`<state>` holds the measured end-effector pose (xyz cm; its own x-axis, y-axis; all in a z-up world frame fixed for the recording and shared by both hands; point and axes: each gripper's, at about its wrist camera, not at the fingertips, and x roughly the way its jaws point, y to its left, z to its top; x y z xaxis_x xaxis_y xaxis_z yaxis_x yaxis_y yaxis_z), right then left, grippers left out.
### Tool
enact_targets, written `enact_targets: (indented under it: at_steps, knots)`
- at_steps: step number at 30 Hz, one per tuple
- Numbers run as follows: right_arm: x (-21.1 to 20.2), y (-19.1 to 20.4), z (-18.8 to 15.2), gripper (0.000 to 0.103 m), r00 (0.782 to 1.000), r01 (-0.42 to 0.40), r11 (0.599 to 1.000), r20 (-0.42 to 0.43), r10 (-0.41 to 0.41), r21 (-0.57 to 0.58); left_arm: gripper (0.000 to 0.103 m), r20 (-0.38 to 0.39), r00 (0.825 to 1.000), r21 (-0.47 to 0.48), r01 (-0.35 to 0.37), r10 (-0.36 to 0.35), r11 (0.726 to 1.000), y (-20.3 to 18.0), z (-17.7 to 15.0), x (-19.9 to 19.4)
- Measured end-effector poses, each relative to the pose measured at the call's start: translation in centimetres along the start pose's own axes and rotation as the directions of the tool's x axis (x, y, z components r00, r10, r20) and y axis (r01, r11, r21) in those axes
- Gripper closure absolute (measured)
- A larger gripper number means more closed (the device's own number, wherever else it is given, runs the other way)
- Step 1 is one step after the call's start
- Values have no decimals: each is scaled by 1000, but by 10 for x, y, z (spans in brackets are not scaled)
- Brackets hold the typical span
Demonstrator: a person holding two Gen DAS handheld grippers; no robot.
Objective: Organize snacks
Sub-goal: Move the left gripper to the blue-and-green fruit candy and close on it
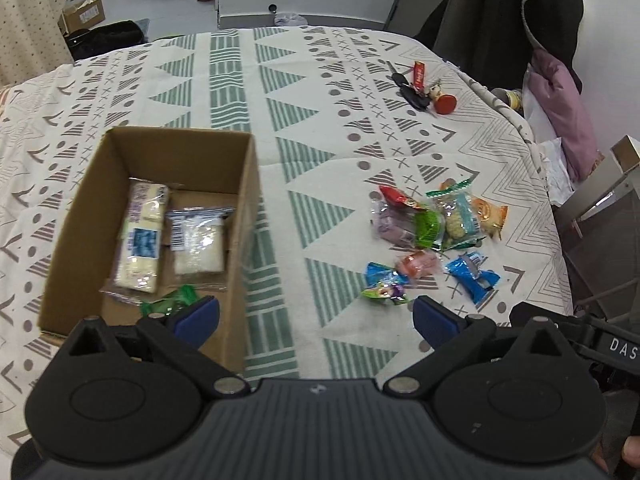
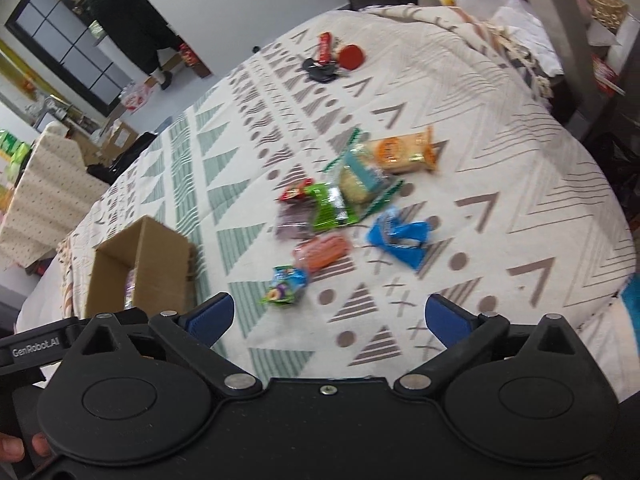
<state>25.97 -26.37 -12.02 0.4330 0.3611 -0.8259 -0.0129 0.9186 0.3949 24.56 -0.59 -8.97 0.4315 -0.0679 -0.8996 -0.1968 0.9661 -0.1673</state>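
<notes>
Spread left gripper (image 1: pixel 316 320) (box (image 1: pixel 248 216) beside)

keys w/ red tag (image 1: pixel 416 88) | patterned cloth (image 1: pixel 296 92) | dark jacket on chair (image 1: pixel 516 16)

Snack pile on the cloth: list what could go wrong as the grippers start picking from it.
1. The wrappers overlap: the green packet lies against the cracker pack, so one pinch may drag both.
2. The keys lie on the same tablecloth; they are no snack and could get swept up.
3. The box stands apart from the pile, with two white packs and a green one inside; a glossy wrapper may slip on the way over.
</notes>
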Motion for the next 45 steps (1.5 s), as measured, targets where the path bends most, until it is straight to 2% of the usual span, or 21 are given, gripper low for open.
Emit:
enact_targets:
  at_steps: [10, 13, 15, 20, 23, 35, 45]
  knots:
    - [7, -30, 10, 0, 1000, 1, 1000, 4, -1, 6, 4, 8, 1000, 15, 7, -7, 1000, -25, 3, 20]
    - [13, -38, 13, 6, 1000, -10, 1000, 6, 10, 1, 10, 3, 1000, 28, 17, -17, 999, -31, 4, 29]
    - [19, -44, 15, 14, 1000, -18, 1000, -9, 18, 9, 16, -8, 1000, 32, 20, -20, 999, -35, 4, 37]
    - [33, -57, 19, 19, 999, -19, 999, -30, 20, 27, 36, -49, 998, 36, 35, -33, 999, -44, 5, 60]
    - [42, -63, 22, 22, 998, -25, 999, -49, 26, 35, 43, -72, 997, 35, 40, -37, 999, -48, 6, 75]
    - [72, -77, 39, 28, 995, -22, 999, -98, 26, 41, 60, -151, 988, 39, 23, -16, 999, -59, 15, 129]
    - [94, -76, 46, 30, 991, -23, 999, -128, 27, 29, 63, -183, 983, 38, 34, -27, 999, -63, 14, 152]
